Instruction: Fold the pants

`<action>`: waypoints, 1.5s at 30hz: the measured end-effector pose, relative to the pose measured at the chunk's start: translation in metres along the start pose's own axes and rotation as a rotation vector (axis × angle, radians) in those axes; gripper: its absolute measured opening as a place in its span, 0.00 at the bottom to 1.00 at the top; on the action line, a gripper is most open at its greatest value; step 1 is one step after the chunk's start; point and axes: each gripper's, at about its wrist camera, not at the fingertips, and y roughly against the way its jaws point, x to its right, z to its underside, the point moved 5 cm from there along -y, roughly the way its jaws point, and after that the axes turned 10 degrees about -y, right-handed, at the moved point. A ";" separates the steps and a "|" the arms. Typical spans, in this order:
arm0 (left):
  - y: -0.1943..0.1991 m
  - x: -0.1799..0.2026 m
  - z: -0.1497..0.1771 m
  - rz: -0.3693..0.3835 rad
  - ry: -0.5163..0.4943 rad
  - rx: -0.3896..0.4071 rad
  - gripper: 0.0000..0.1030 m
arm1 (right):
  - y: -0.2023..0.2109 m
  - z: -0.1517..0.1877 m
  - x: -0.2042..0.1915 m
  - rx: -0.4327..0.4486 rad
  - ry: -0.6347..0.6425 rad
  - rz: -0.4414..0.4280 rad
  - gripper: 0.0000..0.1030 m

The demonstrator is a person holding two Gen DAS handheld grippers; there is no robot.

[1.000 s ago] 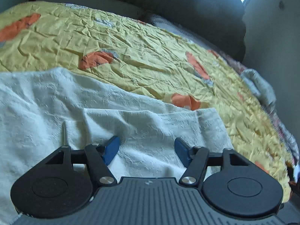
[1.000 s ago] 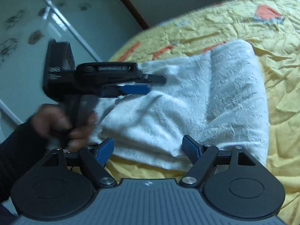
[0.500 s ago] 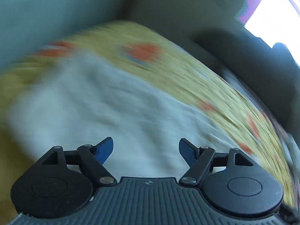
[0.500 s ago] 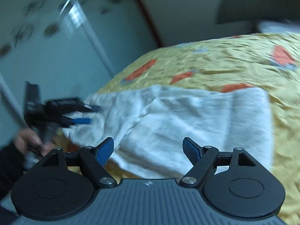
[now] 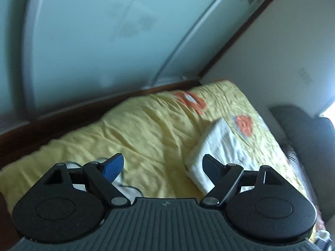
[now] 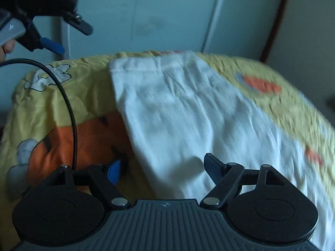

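1. Left wrist view: a bed point(image 5: 159, 129) under a crumpled yellow cover with orange patches fills the middle. Behind it runs a dark wooden edge, then pale blue-green sliding panels point(image 5: 100, 31) with faint flower marks. A cream wall stands to the right, with a dark grey cushion point(image 5: 309, 138) below it.
2. Same view: the left claw point(image 5: 162, 165) points down at the bed cover. Its jaws are opening, and nothing lies between them but bare yellow cloth.
3. Same view: the white pants point(image 5: 219, 146) lie folded into a thick, compact bundle on the right part of the bed. The near corner sits behind the right finger. The long axis runs from there up and away toward the far right.
4. Right wrist view: the same yellow cover, here with a large orange print and a pale flower outline at left. The sliding panels rise behind the bed, blurred on the right.
5. Same view: the right claw point(image 6: 162, 167) is released, jaws spread wide, aimed down over the near end of the pants point(image 6: 188, 113); the pads grip nothing.
6. Same view: the pants stretch lengthwise away from the camera, their hemmed end at the far edge of the bed.
7. Same view: the left claw point(image 6: 69, 35) hangs in the air at top left, clear of the bed, with a fingertip of the person's hand point(image 6: 7, 48) beside it. A black cable point(image 6: 71, 113) curves down from it.
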 end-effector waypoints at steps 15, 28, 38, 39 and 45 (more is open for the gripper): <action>-0.046 0.034 0.031 0.228 0.109 -0.149 0.90 | -0.014 -0.013 0.001 -0.011 -0.085 -0.013 0.49; -0.081 0.065 0.018 0.174 0.023 -0.169 0.90 | -0.016 0.004 0.012 0.068 -0.217 -0.079 0.50; -0.103 0.086 0.019 0.069 -0.123 -0.148 0.79 | -0.016 0.004 0.015 0.071 -0.232 -0.094 0.50; -0.103 0.086 0.019 0.051 -0.147 -0.143 0.74 | -0.017 0.004 0.015 0.071 -0.233 -0.096 0.51; -0.102 0.083 0.018 -0.001 -0.221 -0.157 0.46 | -0.016 0.004 0.015 0.071 -0.239 -0.106 0.52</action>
